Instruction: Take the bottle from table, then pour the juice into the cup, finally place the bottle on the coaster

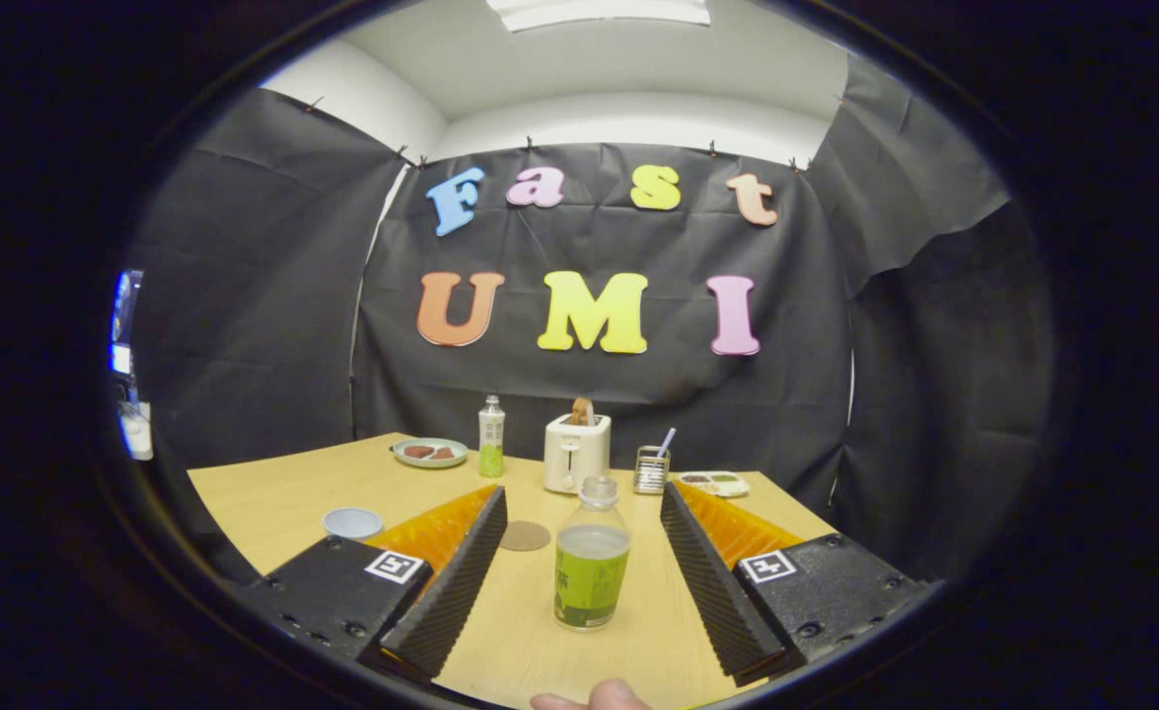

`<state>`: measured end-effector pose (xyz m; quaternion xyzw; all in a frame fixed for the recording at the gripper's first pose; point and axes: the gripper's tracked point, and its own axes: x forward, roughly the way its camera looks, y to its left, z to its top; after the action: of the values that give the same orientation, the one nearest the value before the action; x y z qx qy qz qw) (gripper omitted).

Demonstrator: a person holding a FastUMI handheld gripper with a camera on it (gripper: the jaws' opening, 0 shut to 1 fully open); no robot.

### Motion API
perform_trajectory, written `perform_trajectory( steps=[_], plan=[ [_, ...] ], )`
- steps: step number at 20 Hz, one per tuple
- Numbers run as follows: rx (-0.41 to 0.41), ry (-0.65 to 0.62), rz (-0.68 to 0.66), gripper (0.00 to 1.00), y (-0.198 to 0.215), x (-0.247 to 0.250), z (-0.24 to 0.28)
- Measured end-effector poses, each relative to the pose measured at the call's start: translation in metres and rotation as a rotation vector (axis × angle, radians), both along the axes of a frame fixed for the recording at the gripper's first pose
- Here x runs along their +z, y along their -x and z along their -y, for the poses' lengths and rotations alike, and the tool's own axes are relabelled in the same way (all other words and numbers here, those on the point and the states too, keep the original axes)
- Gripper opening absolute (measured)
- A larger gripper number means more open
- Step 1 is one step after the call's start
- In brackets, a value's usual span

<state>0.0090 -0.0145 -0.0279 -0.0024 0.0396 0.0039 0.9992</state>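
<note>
The bottle (591, 560) is standing upright on the counter (283, 498), in the gap between the two jaws of the gripper (584, 518). The jaws are standing wide apart. They are not touching the bottle or anything else, and they are holding nothing.

The step in hand looks like taking the bottle. To do it well, the gripper is needing to slide forward a bit more, so the bottle sits deep between the jaws. Then both jaws should be closing on the fat middle of the bottle, not on the thin neck near the cap. A slow, even squeeze is best, because a push from one side could be tipping the bottle over.

The coaster (525, 535) is lying flat just behind the bottle and a little to its left. The cup (352, 522) is sitting farther left of the bottle, past the left jaw. A toaster (576, 453) is standing well behind the bottle.
</note>
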Motion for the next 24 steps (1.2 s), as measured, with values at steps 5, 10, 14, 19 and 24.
perform_trajectory(
  steps=[5, 10, 14, 19, 24],
  plan=[
    [-0.009, 0.003, -0.042, 1.00, -0.003, -0.025, 0.011],
    [0.027, 0.009, -0.170, 1.00, -0.021, -0.072, 0.009],
    [0.034, -0.014, -0.234, 1.00, -0.038, -0.098, 0.008],
    [0.036, -0.047, -0.341, 1.00, -0.061, -0.136, 0.005],
    [0.022, -0.082, -0.355, 1.00, -0.078, -0.133, 0.004]
  ],
)
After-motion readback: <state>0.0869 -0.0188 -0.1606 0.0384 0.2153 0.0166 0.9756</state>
